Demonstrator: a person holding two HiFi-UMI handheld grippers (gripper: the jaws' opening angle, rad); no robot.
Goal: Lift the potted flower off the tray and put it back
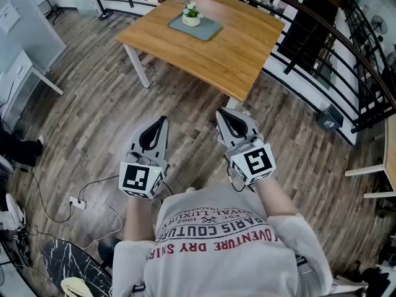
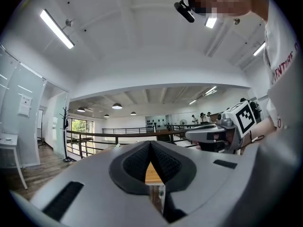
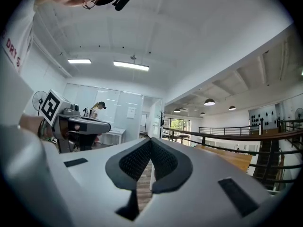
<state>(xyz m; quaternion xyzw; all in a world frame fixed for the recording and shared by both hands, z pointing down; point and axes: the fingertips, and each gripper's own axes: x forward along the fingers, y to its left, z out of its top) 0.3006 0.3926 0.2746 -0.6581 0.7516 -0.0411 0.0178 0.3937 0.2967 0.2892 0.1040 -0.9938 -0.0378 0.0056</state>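
In the head view, the person stands on a brown plank floor [image 1: 93,116] and holds both tools level in front of the chest. The left gripper [image 1: 162,124], grey with a black-and-white marker cube, and the right gripper [image 1: 221,116], built the same, sit side by side and point toward a square light-wood table [image 1: 241,48]. The small white potted flower [image 1: 191,15] stands on a flat grey-green tray [image 1: 209,30] near the table's far side, well apart from both tools. The lift has not started, so I judge this to be the approach. The next move calls for walking up to the table, opening one claw, and bringing it level around the pot.

In the left gripper view, the left gripper's [image 2: 150,148] black ribbed pads meet at their tips. Only a small wedge below shows through, and the tabletop [image 2: 151,174] is visible in it. Nothing is between the pads. The right gripper [image 2: 213,135] floats just beside it, to the right.

In the right gripper view, the right gripper [image 3: 150,145] is likewise pressed closed, pad against pad, and it grips nothing. The left gripper [image 3: 87,126] shows at the left. The table [image 3: 227,157] lies ahead to the right, and a dark metal railing [image 3: 236,135] runs behind it.
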